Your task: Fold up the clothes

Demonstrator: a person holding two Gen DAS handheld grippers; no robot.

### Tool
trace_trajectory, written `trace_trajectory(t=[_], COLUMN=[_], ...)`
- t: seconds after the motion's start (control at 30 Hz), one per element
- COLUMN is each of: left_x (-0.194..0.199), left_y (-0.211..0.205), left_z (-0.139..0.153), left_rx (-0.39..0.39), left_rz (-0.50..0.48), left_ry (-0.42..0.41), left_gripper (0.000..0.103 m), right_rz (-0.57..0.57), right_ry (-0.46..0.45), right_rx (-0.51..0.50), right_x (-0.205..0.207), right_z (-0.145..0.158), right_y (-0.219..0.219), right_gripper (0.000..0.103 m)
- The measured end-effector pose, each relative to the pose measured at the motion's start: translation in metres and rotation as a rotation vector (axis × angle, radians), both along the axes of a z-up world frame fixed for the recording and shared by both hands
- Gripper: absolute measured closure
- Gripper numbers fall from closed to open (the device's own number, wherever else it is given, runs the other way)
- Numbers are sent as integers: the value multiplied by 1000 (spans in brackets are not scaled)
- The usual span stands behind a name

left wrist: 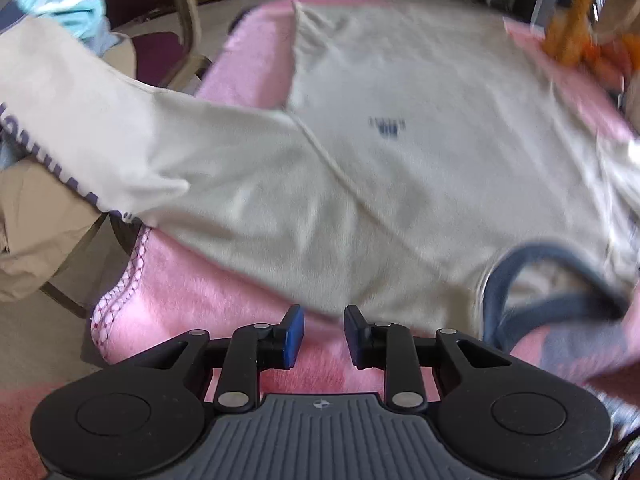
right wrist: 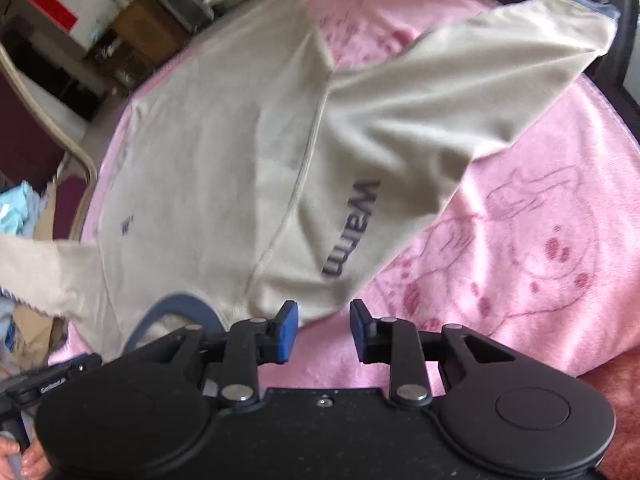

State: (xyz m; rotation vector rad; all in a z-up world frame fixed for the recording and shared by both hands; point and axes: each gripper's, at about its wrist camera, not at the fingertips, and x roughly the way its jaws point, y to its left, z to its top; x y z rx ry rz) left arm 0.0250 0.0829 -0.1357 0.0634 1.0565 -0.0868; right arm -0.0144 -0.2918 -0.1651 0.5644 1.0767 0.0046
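A cream long-sleeved shirt (left wrist: pixel 400 140) lies spread flat on a pink blanket (left wrist: pixel 200 300), its navy collar (left wrist: pixel 560 272) toward me. One sleeve (left wrist: pixel 80 120) trails off the left edge of the blanket. In the right wrist view the other sleeve (right wrist: pixel 460 92), printed "Warm", runs up to the far right. My left gripper (left wrist: pixel 324 332) is open over bare blanket just short of the shirt's shoulder edge. My right gripper (right wrist: pixel 324 330) is open too, beside the opposite shoulder (right wrist: pixel 280 288), with only blanket between its pads.
A chair with a tan frame (left wrist: pixel 188 32) and maroon seat stands left of the blanket, with a heap of pale blue and tan clothes (left wrist: pixel 60 8) beside it. Orange items (left wrist: pixel 576 28) sit at the far right corner. A hand (right wrist: pixel 16 460) shows at the lower left.
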Motion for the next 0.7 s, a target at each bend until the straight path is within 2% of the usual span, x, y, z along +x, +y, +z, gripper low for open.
trace_trajectory(t=[0.1,0.2,0.3,0.47,0.6,0.7], left_x=[7,16,21,15,2,-12], left_y=[-1,-11,-30,-48,-48,-47], left_z=[6,4,-7,-20,-20,-16], left_rx=[-84,-133,-107,-7,25,55], left_rz=[8,-10,-65,-143,-175,-204], left_ry=[-50,-68,-43,-35,-21,-19], left_gripper=[77,77,77,77,77,77], right_rz=[-32,-33,19,127,171,169], right_ry=[-93,-151,-153,-90,-89,-48], right_rx=[20,47,79,-13,-70,-87], right_x=[-1,5,17,32,25,9], right_z=[9,11,4,-10,-5,-1], right_y=[-5,-1,12,35,43,40], right_gripper=[76,82,82,82,82,82])
